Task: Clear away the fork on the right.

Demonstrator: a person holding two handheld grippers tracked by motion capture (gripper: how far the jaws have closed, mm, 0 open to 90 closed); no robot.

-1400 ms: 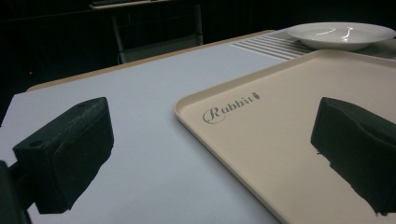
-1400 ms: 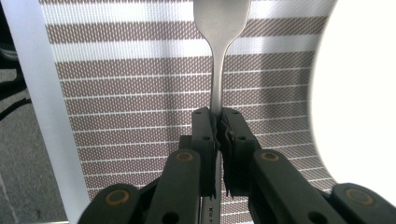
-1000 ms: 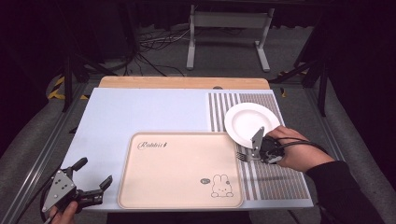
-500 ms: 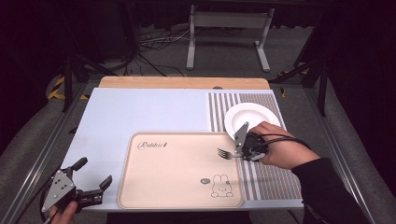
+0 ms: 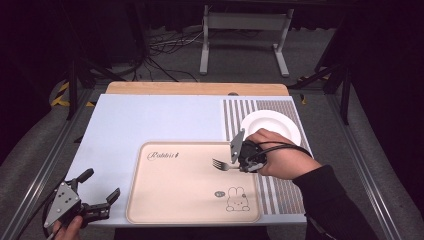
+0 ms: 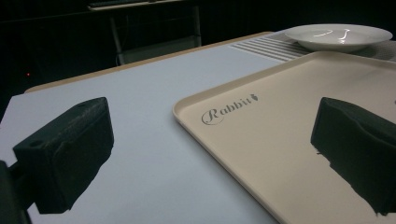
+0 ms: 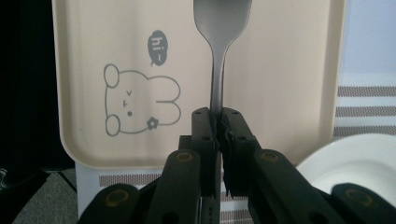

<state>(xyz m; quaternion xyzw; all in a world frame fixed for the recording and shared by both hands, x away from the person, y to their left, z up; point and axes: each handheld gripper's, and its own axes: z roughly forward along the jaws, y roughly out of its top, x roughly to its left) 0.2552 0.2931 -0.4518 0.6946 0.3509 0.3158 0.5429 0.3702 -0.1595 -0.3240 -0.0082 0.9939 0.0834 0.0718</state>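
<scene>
1. Nearest the person, the left gripper (image 5: 102,197) sits at the table's front left corner, held by a hand (image 5: 67,231); its jaws stand wide apart with nothing between them, one over the pale blue mat (image 5: 150,120), the other over the tray's corner.
2. Just beside it lies the beige tray (image 5: 170,200), printed with "Rabbit" lettering (image 6: 229,108) and a rabbit drawing (image 7: 140,105) with a "hi" bubble.
3. Farther in, the right gripper (image 5: 239,164) reaches over the tray's right edge, the person's right hand (image 5: 280,157) wrapped round it. Its jaws are clamped tight on the handle of a metal fork (image 7: 219,42), whose tines point left across the tray; whether the fork touches the tray cannot be told.
4. Under that hand runs a striped placemat (image 5: 280,192).
5. Beyond it, a white plate (image 5: 275,125) rests on the stripes, just behind the hand.
6. Farthest, a wooden strip (image 5: 195,88) edges the table, with cables (image 5: 160,45) and a metal stand (image 5: 240,35) on the floor behind.
</scene>
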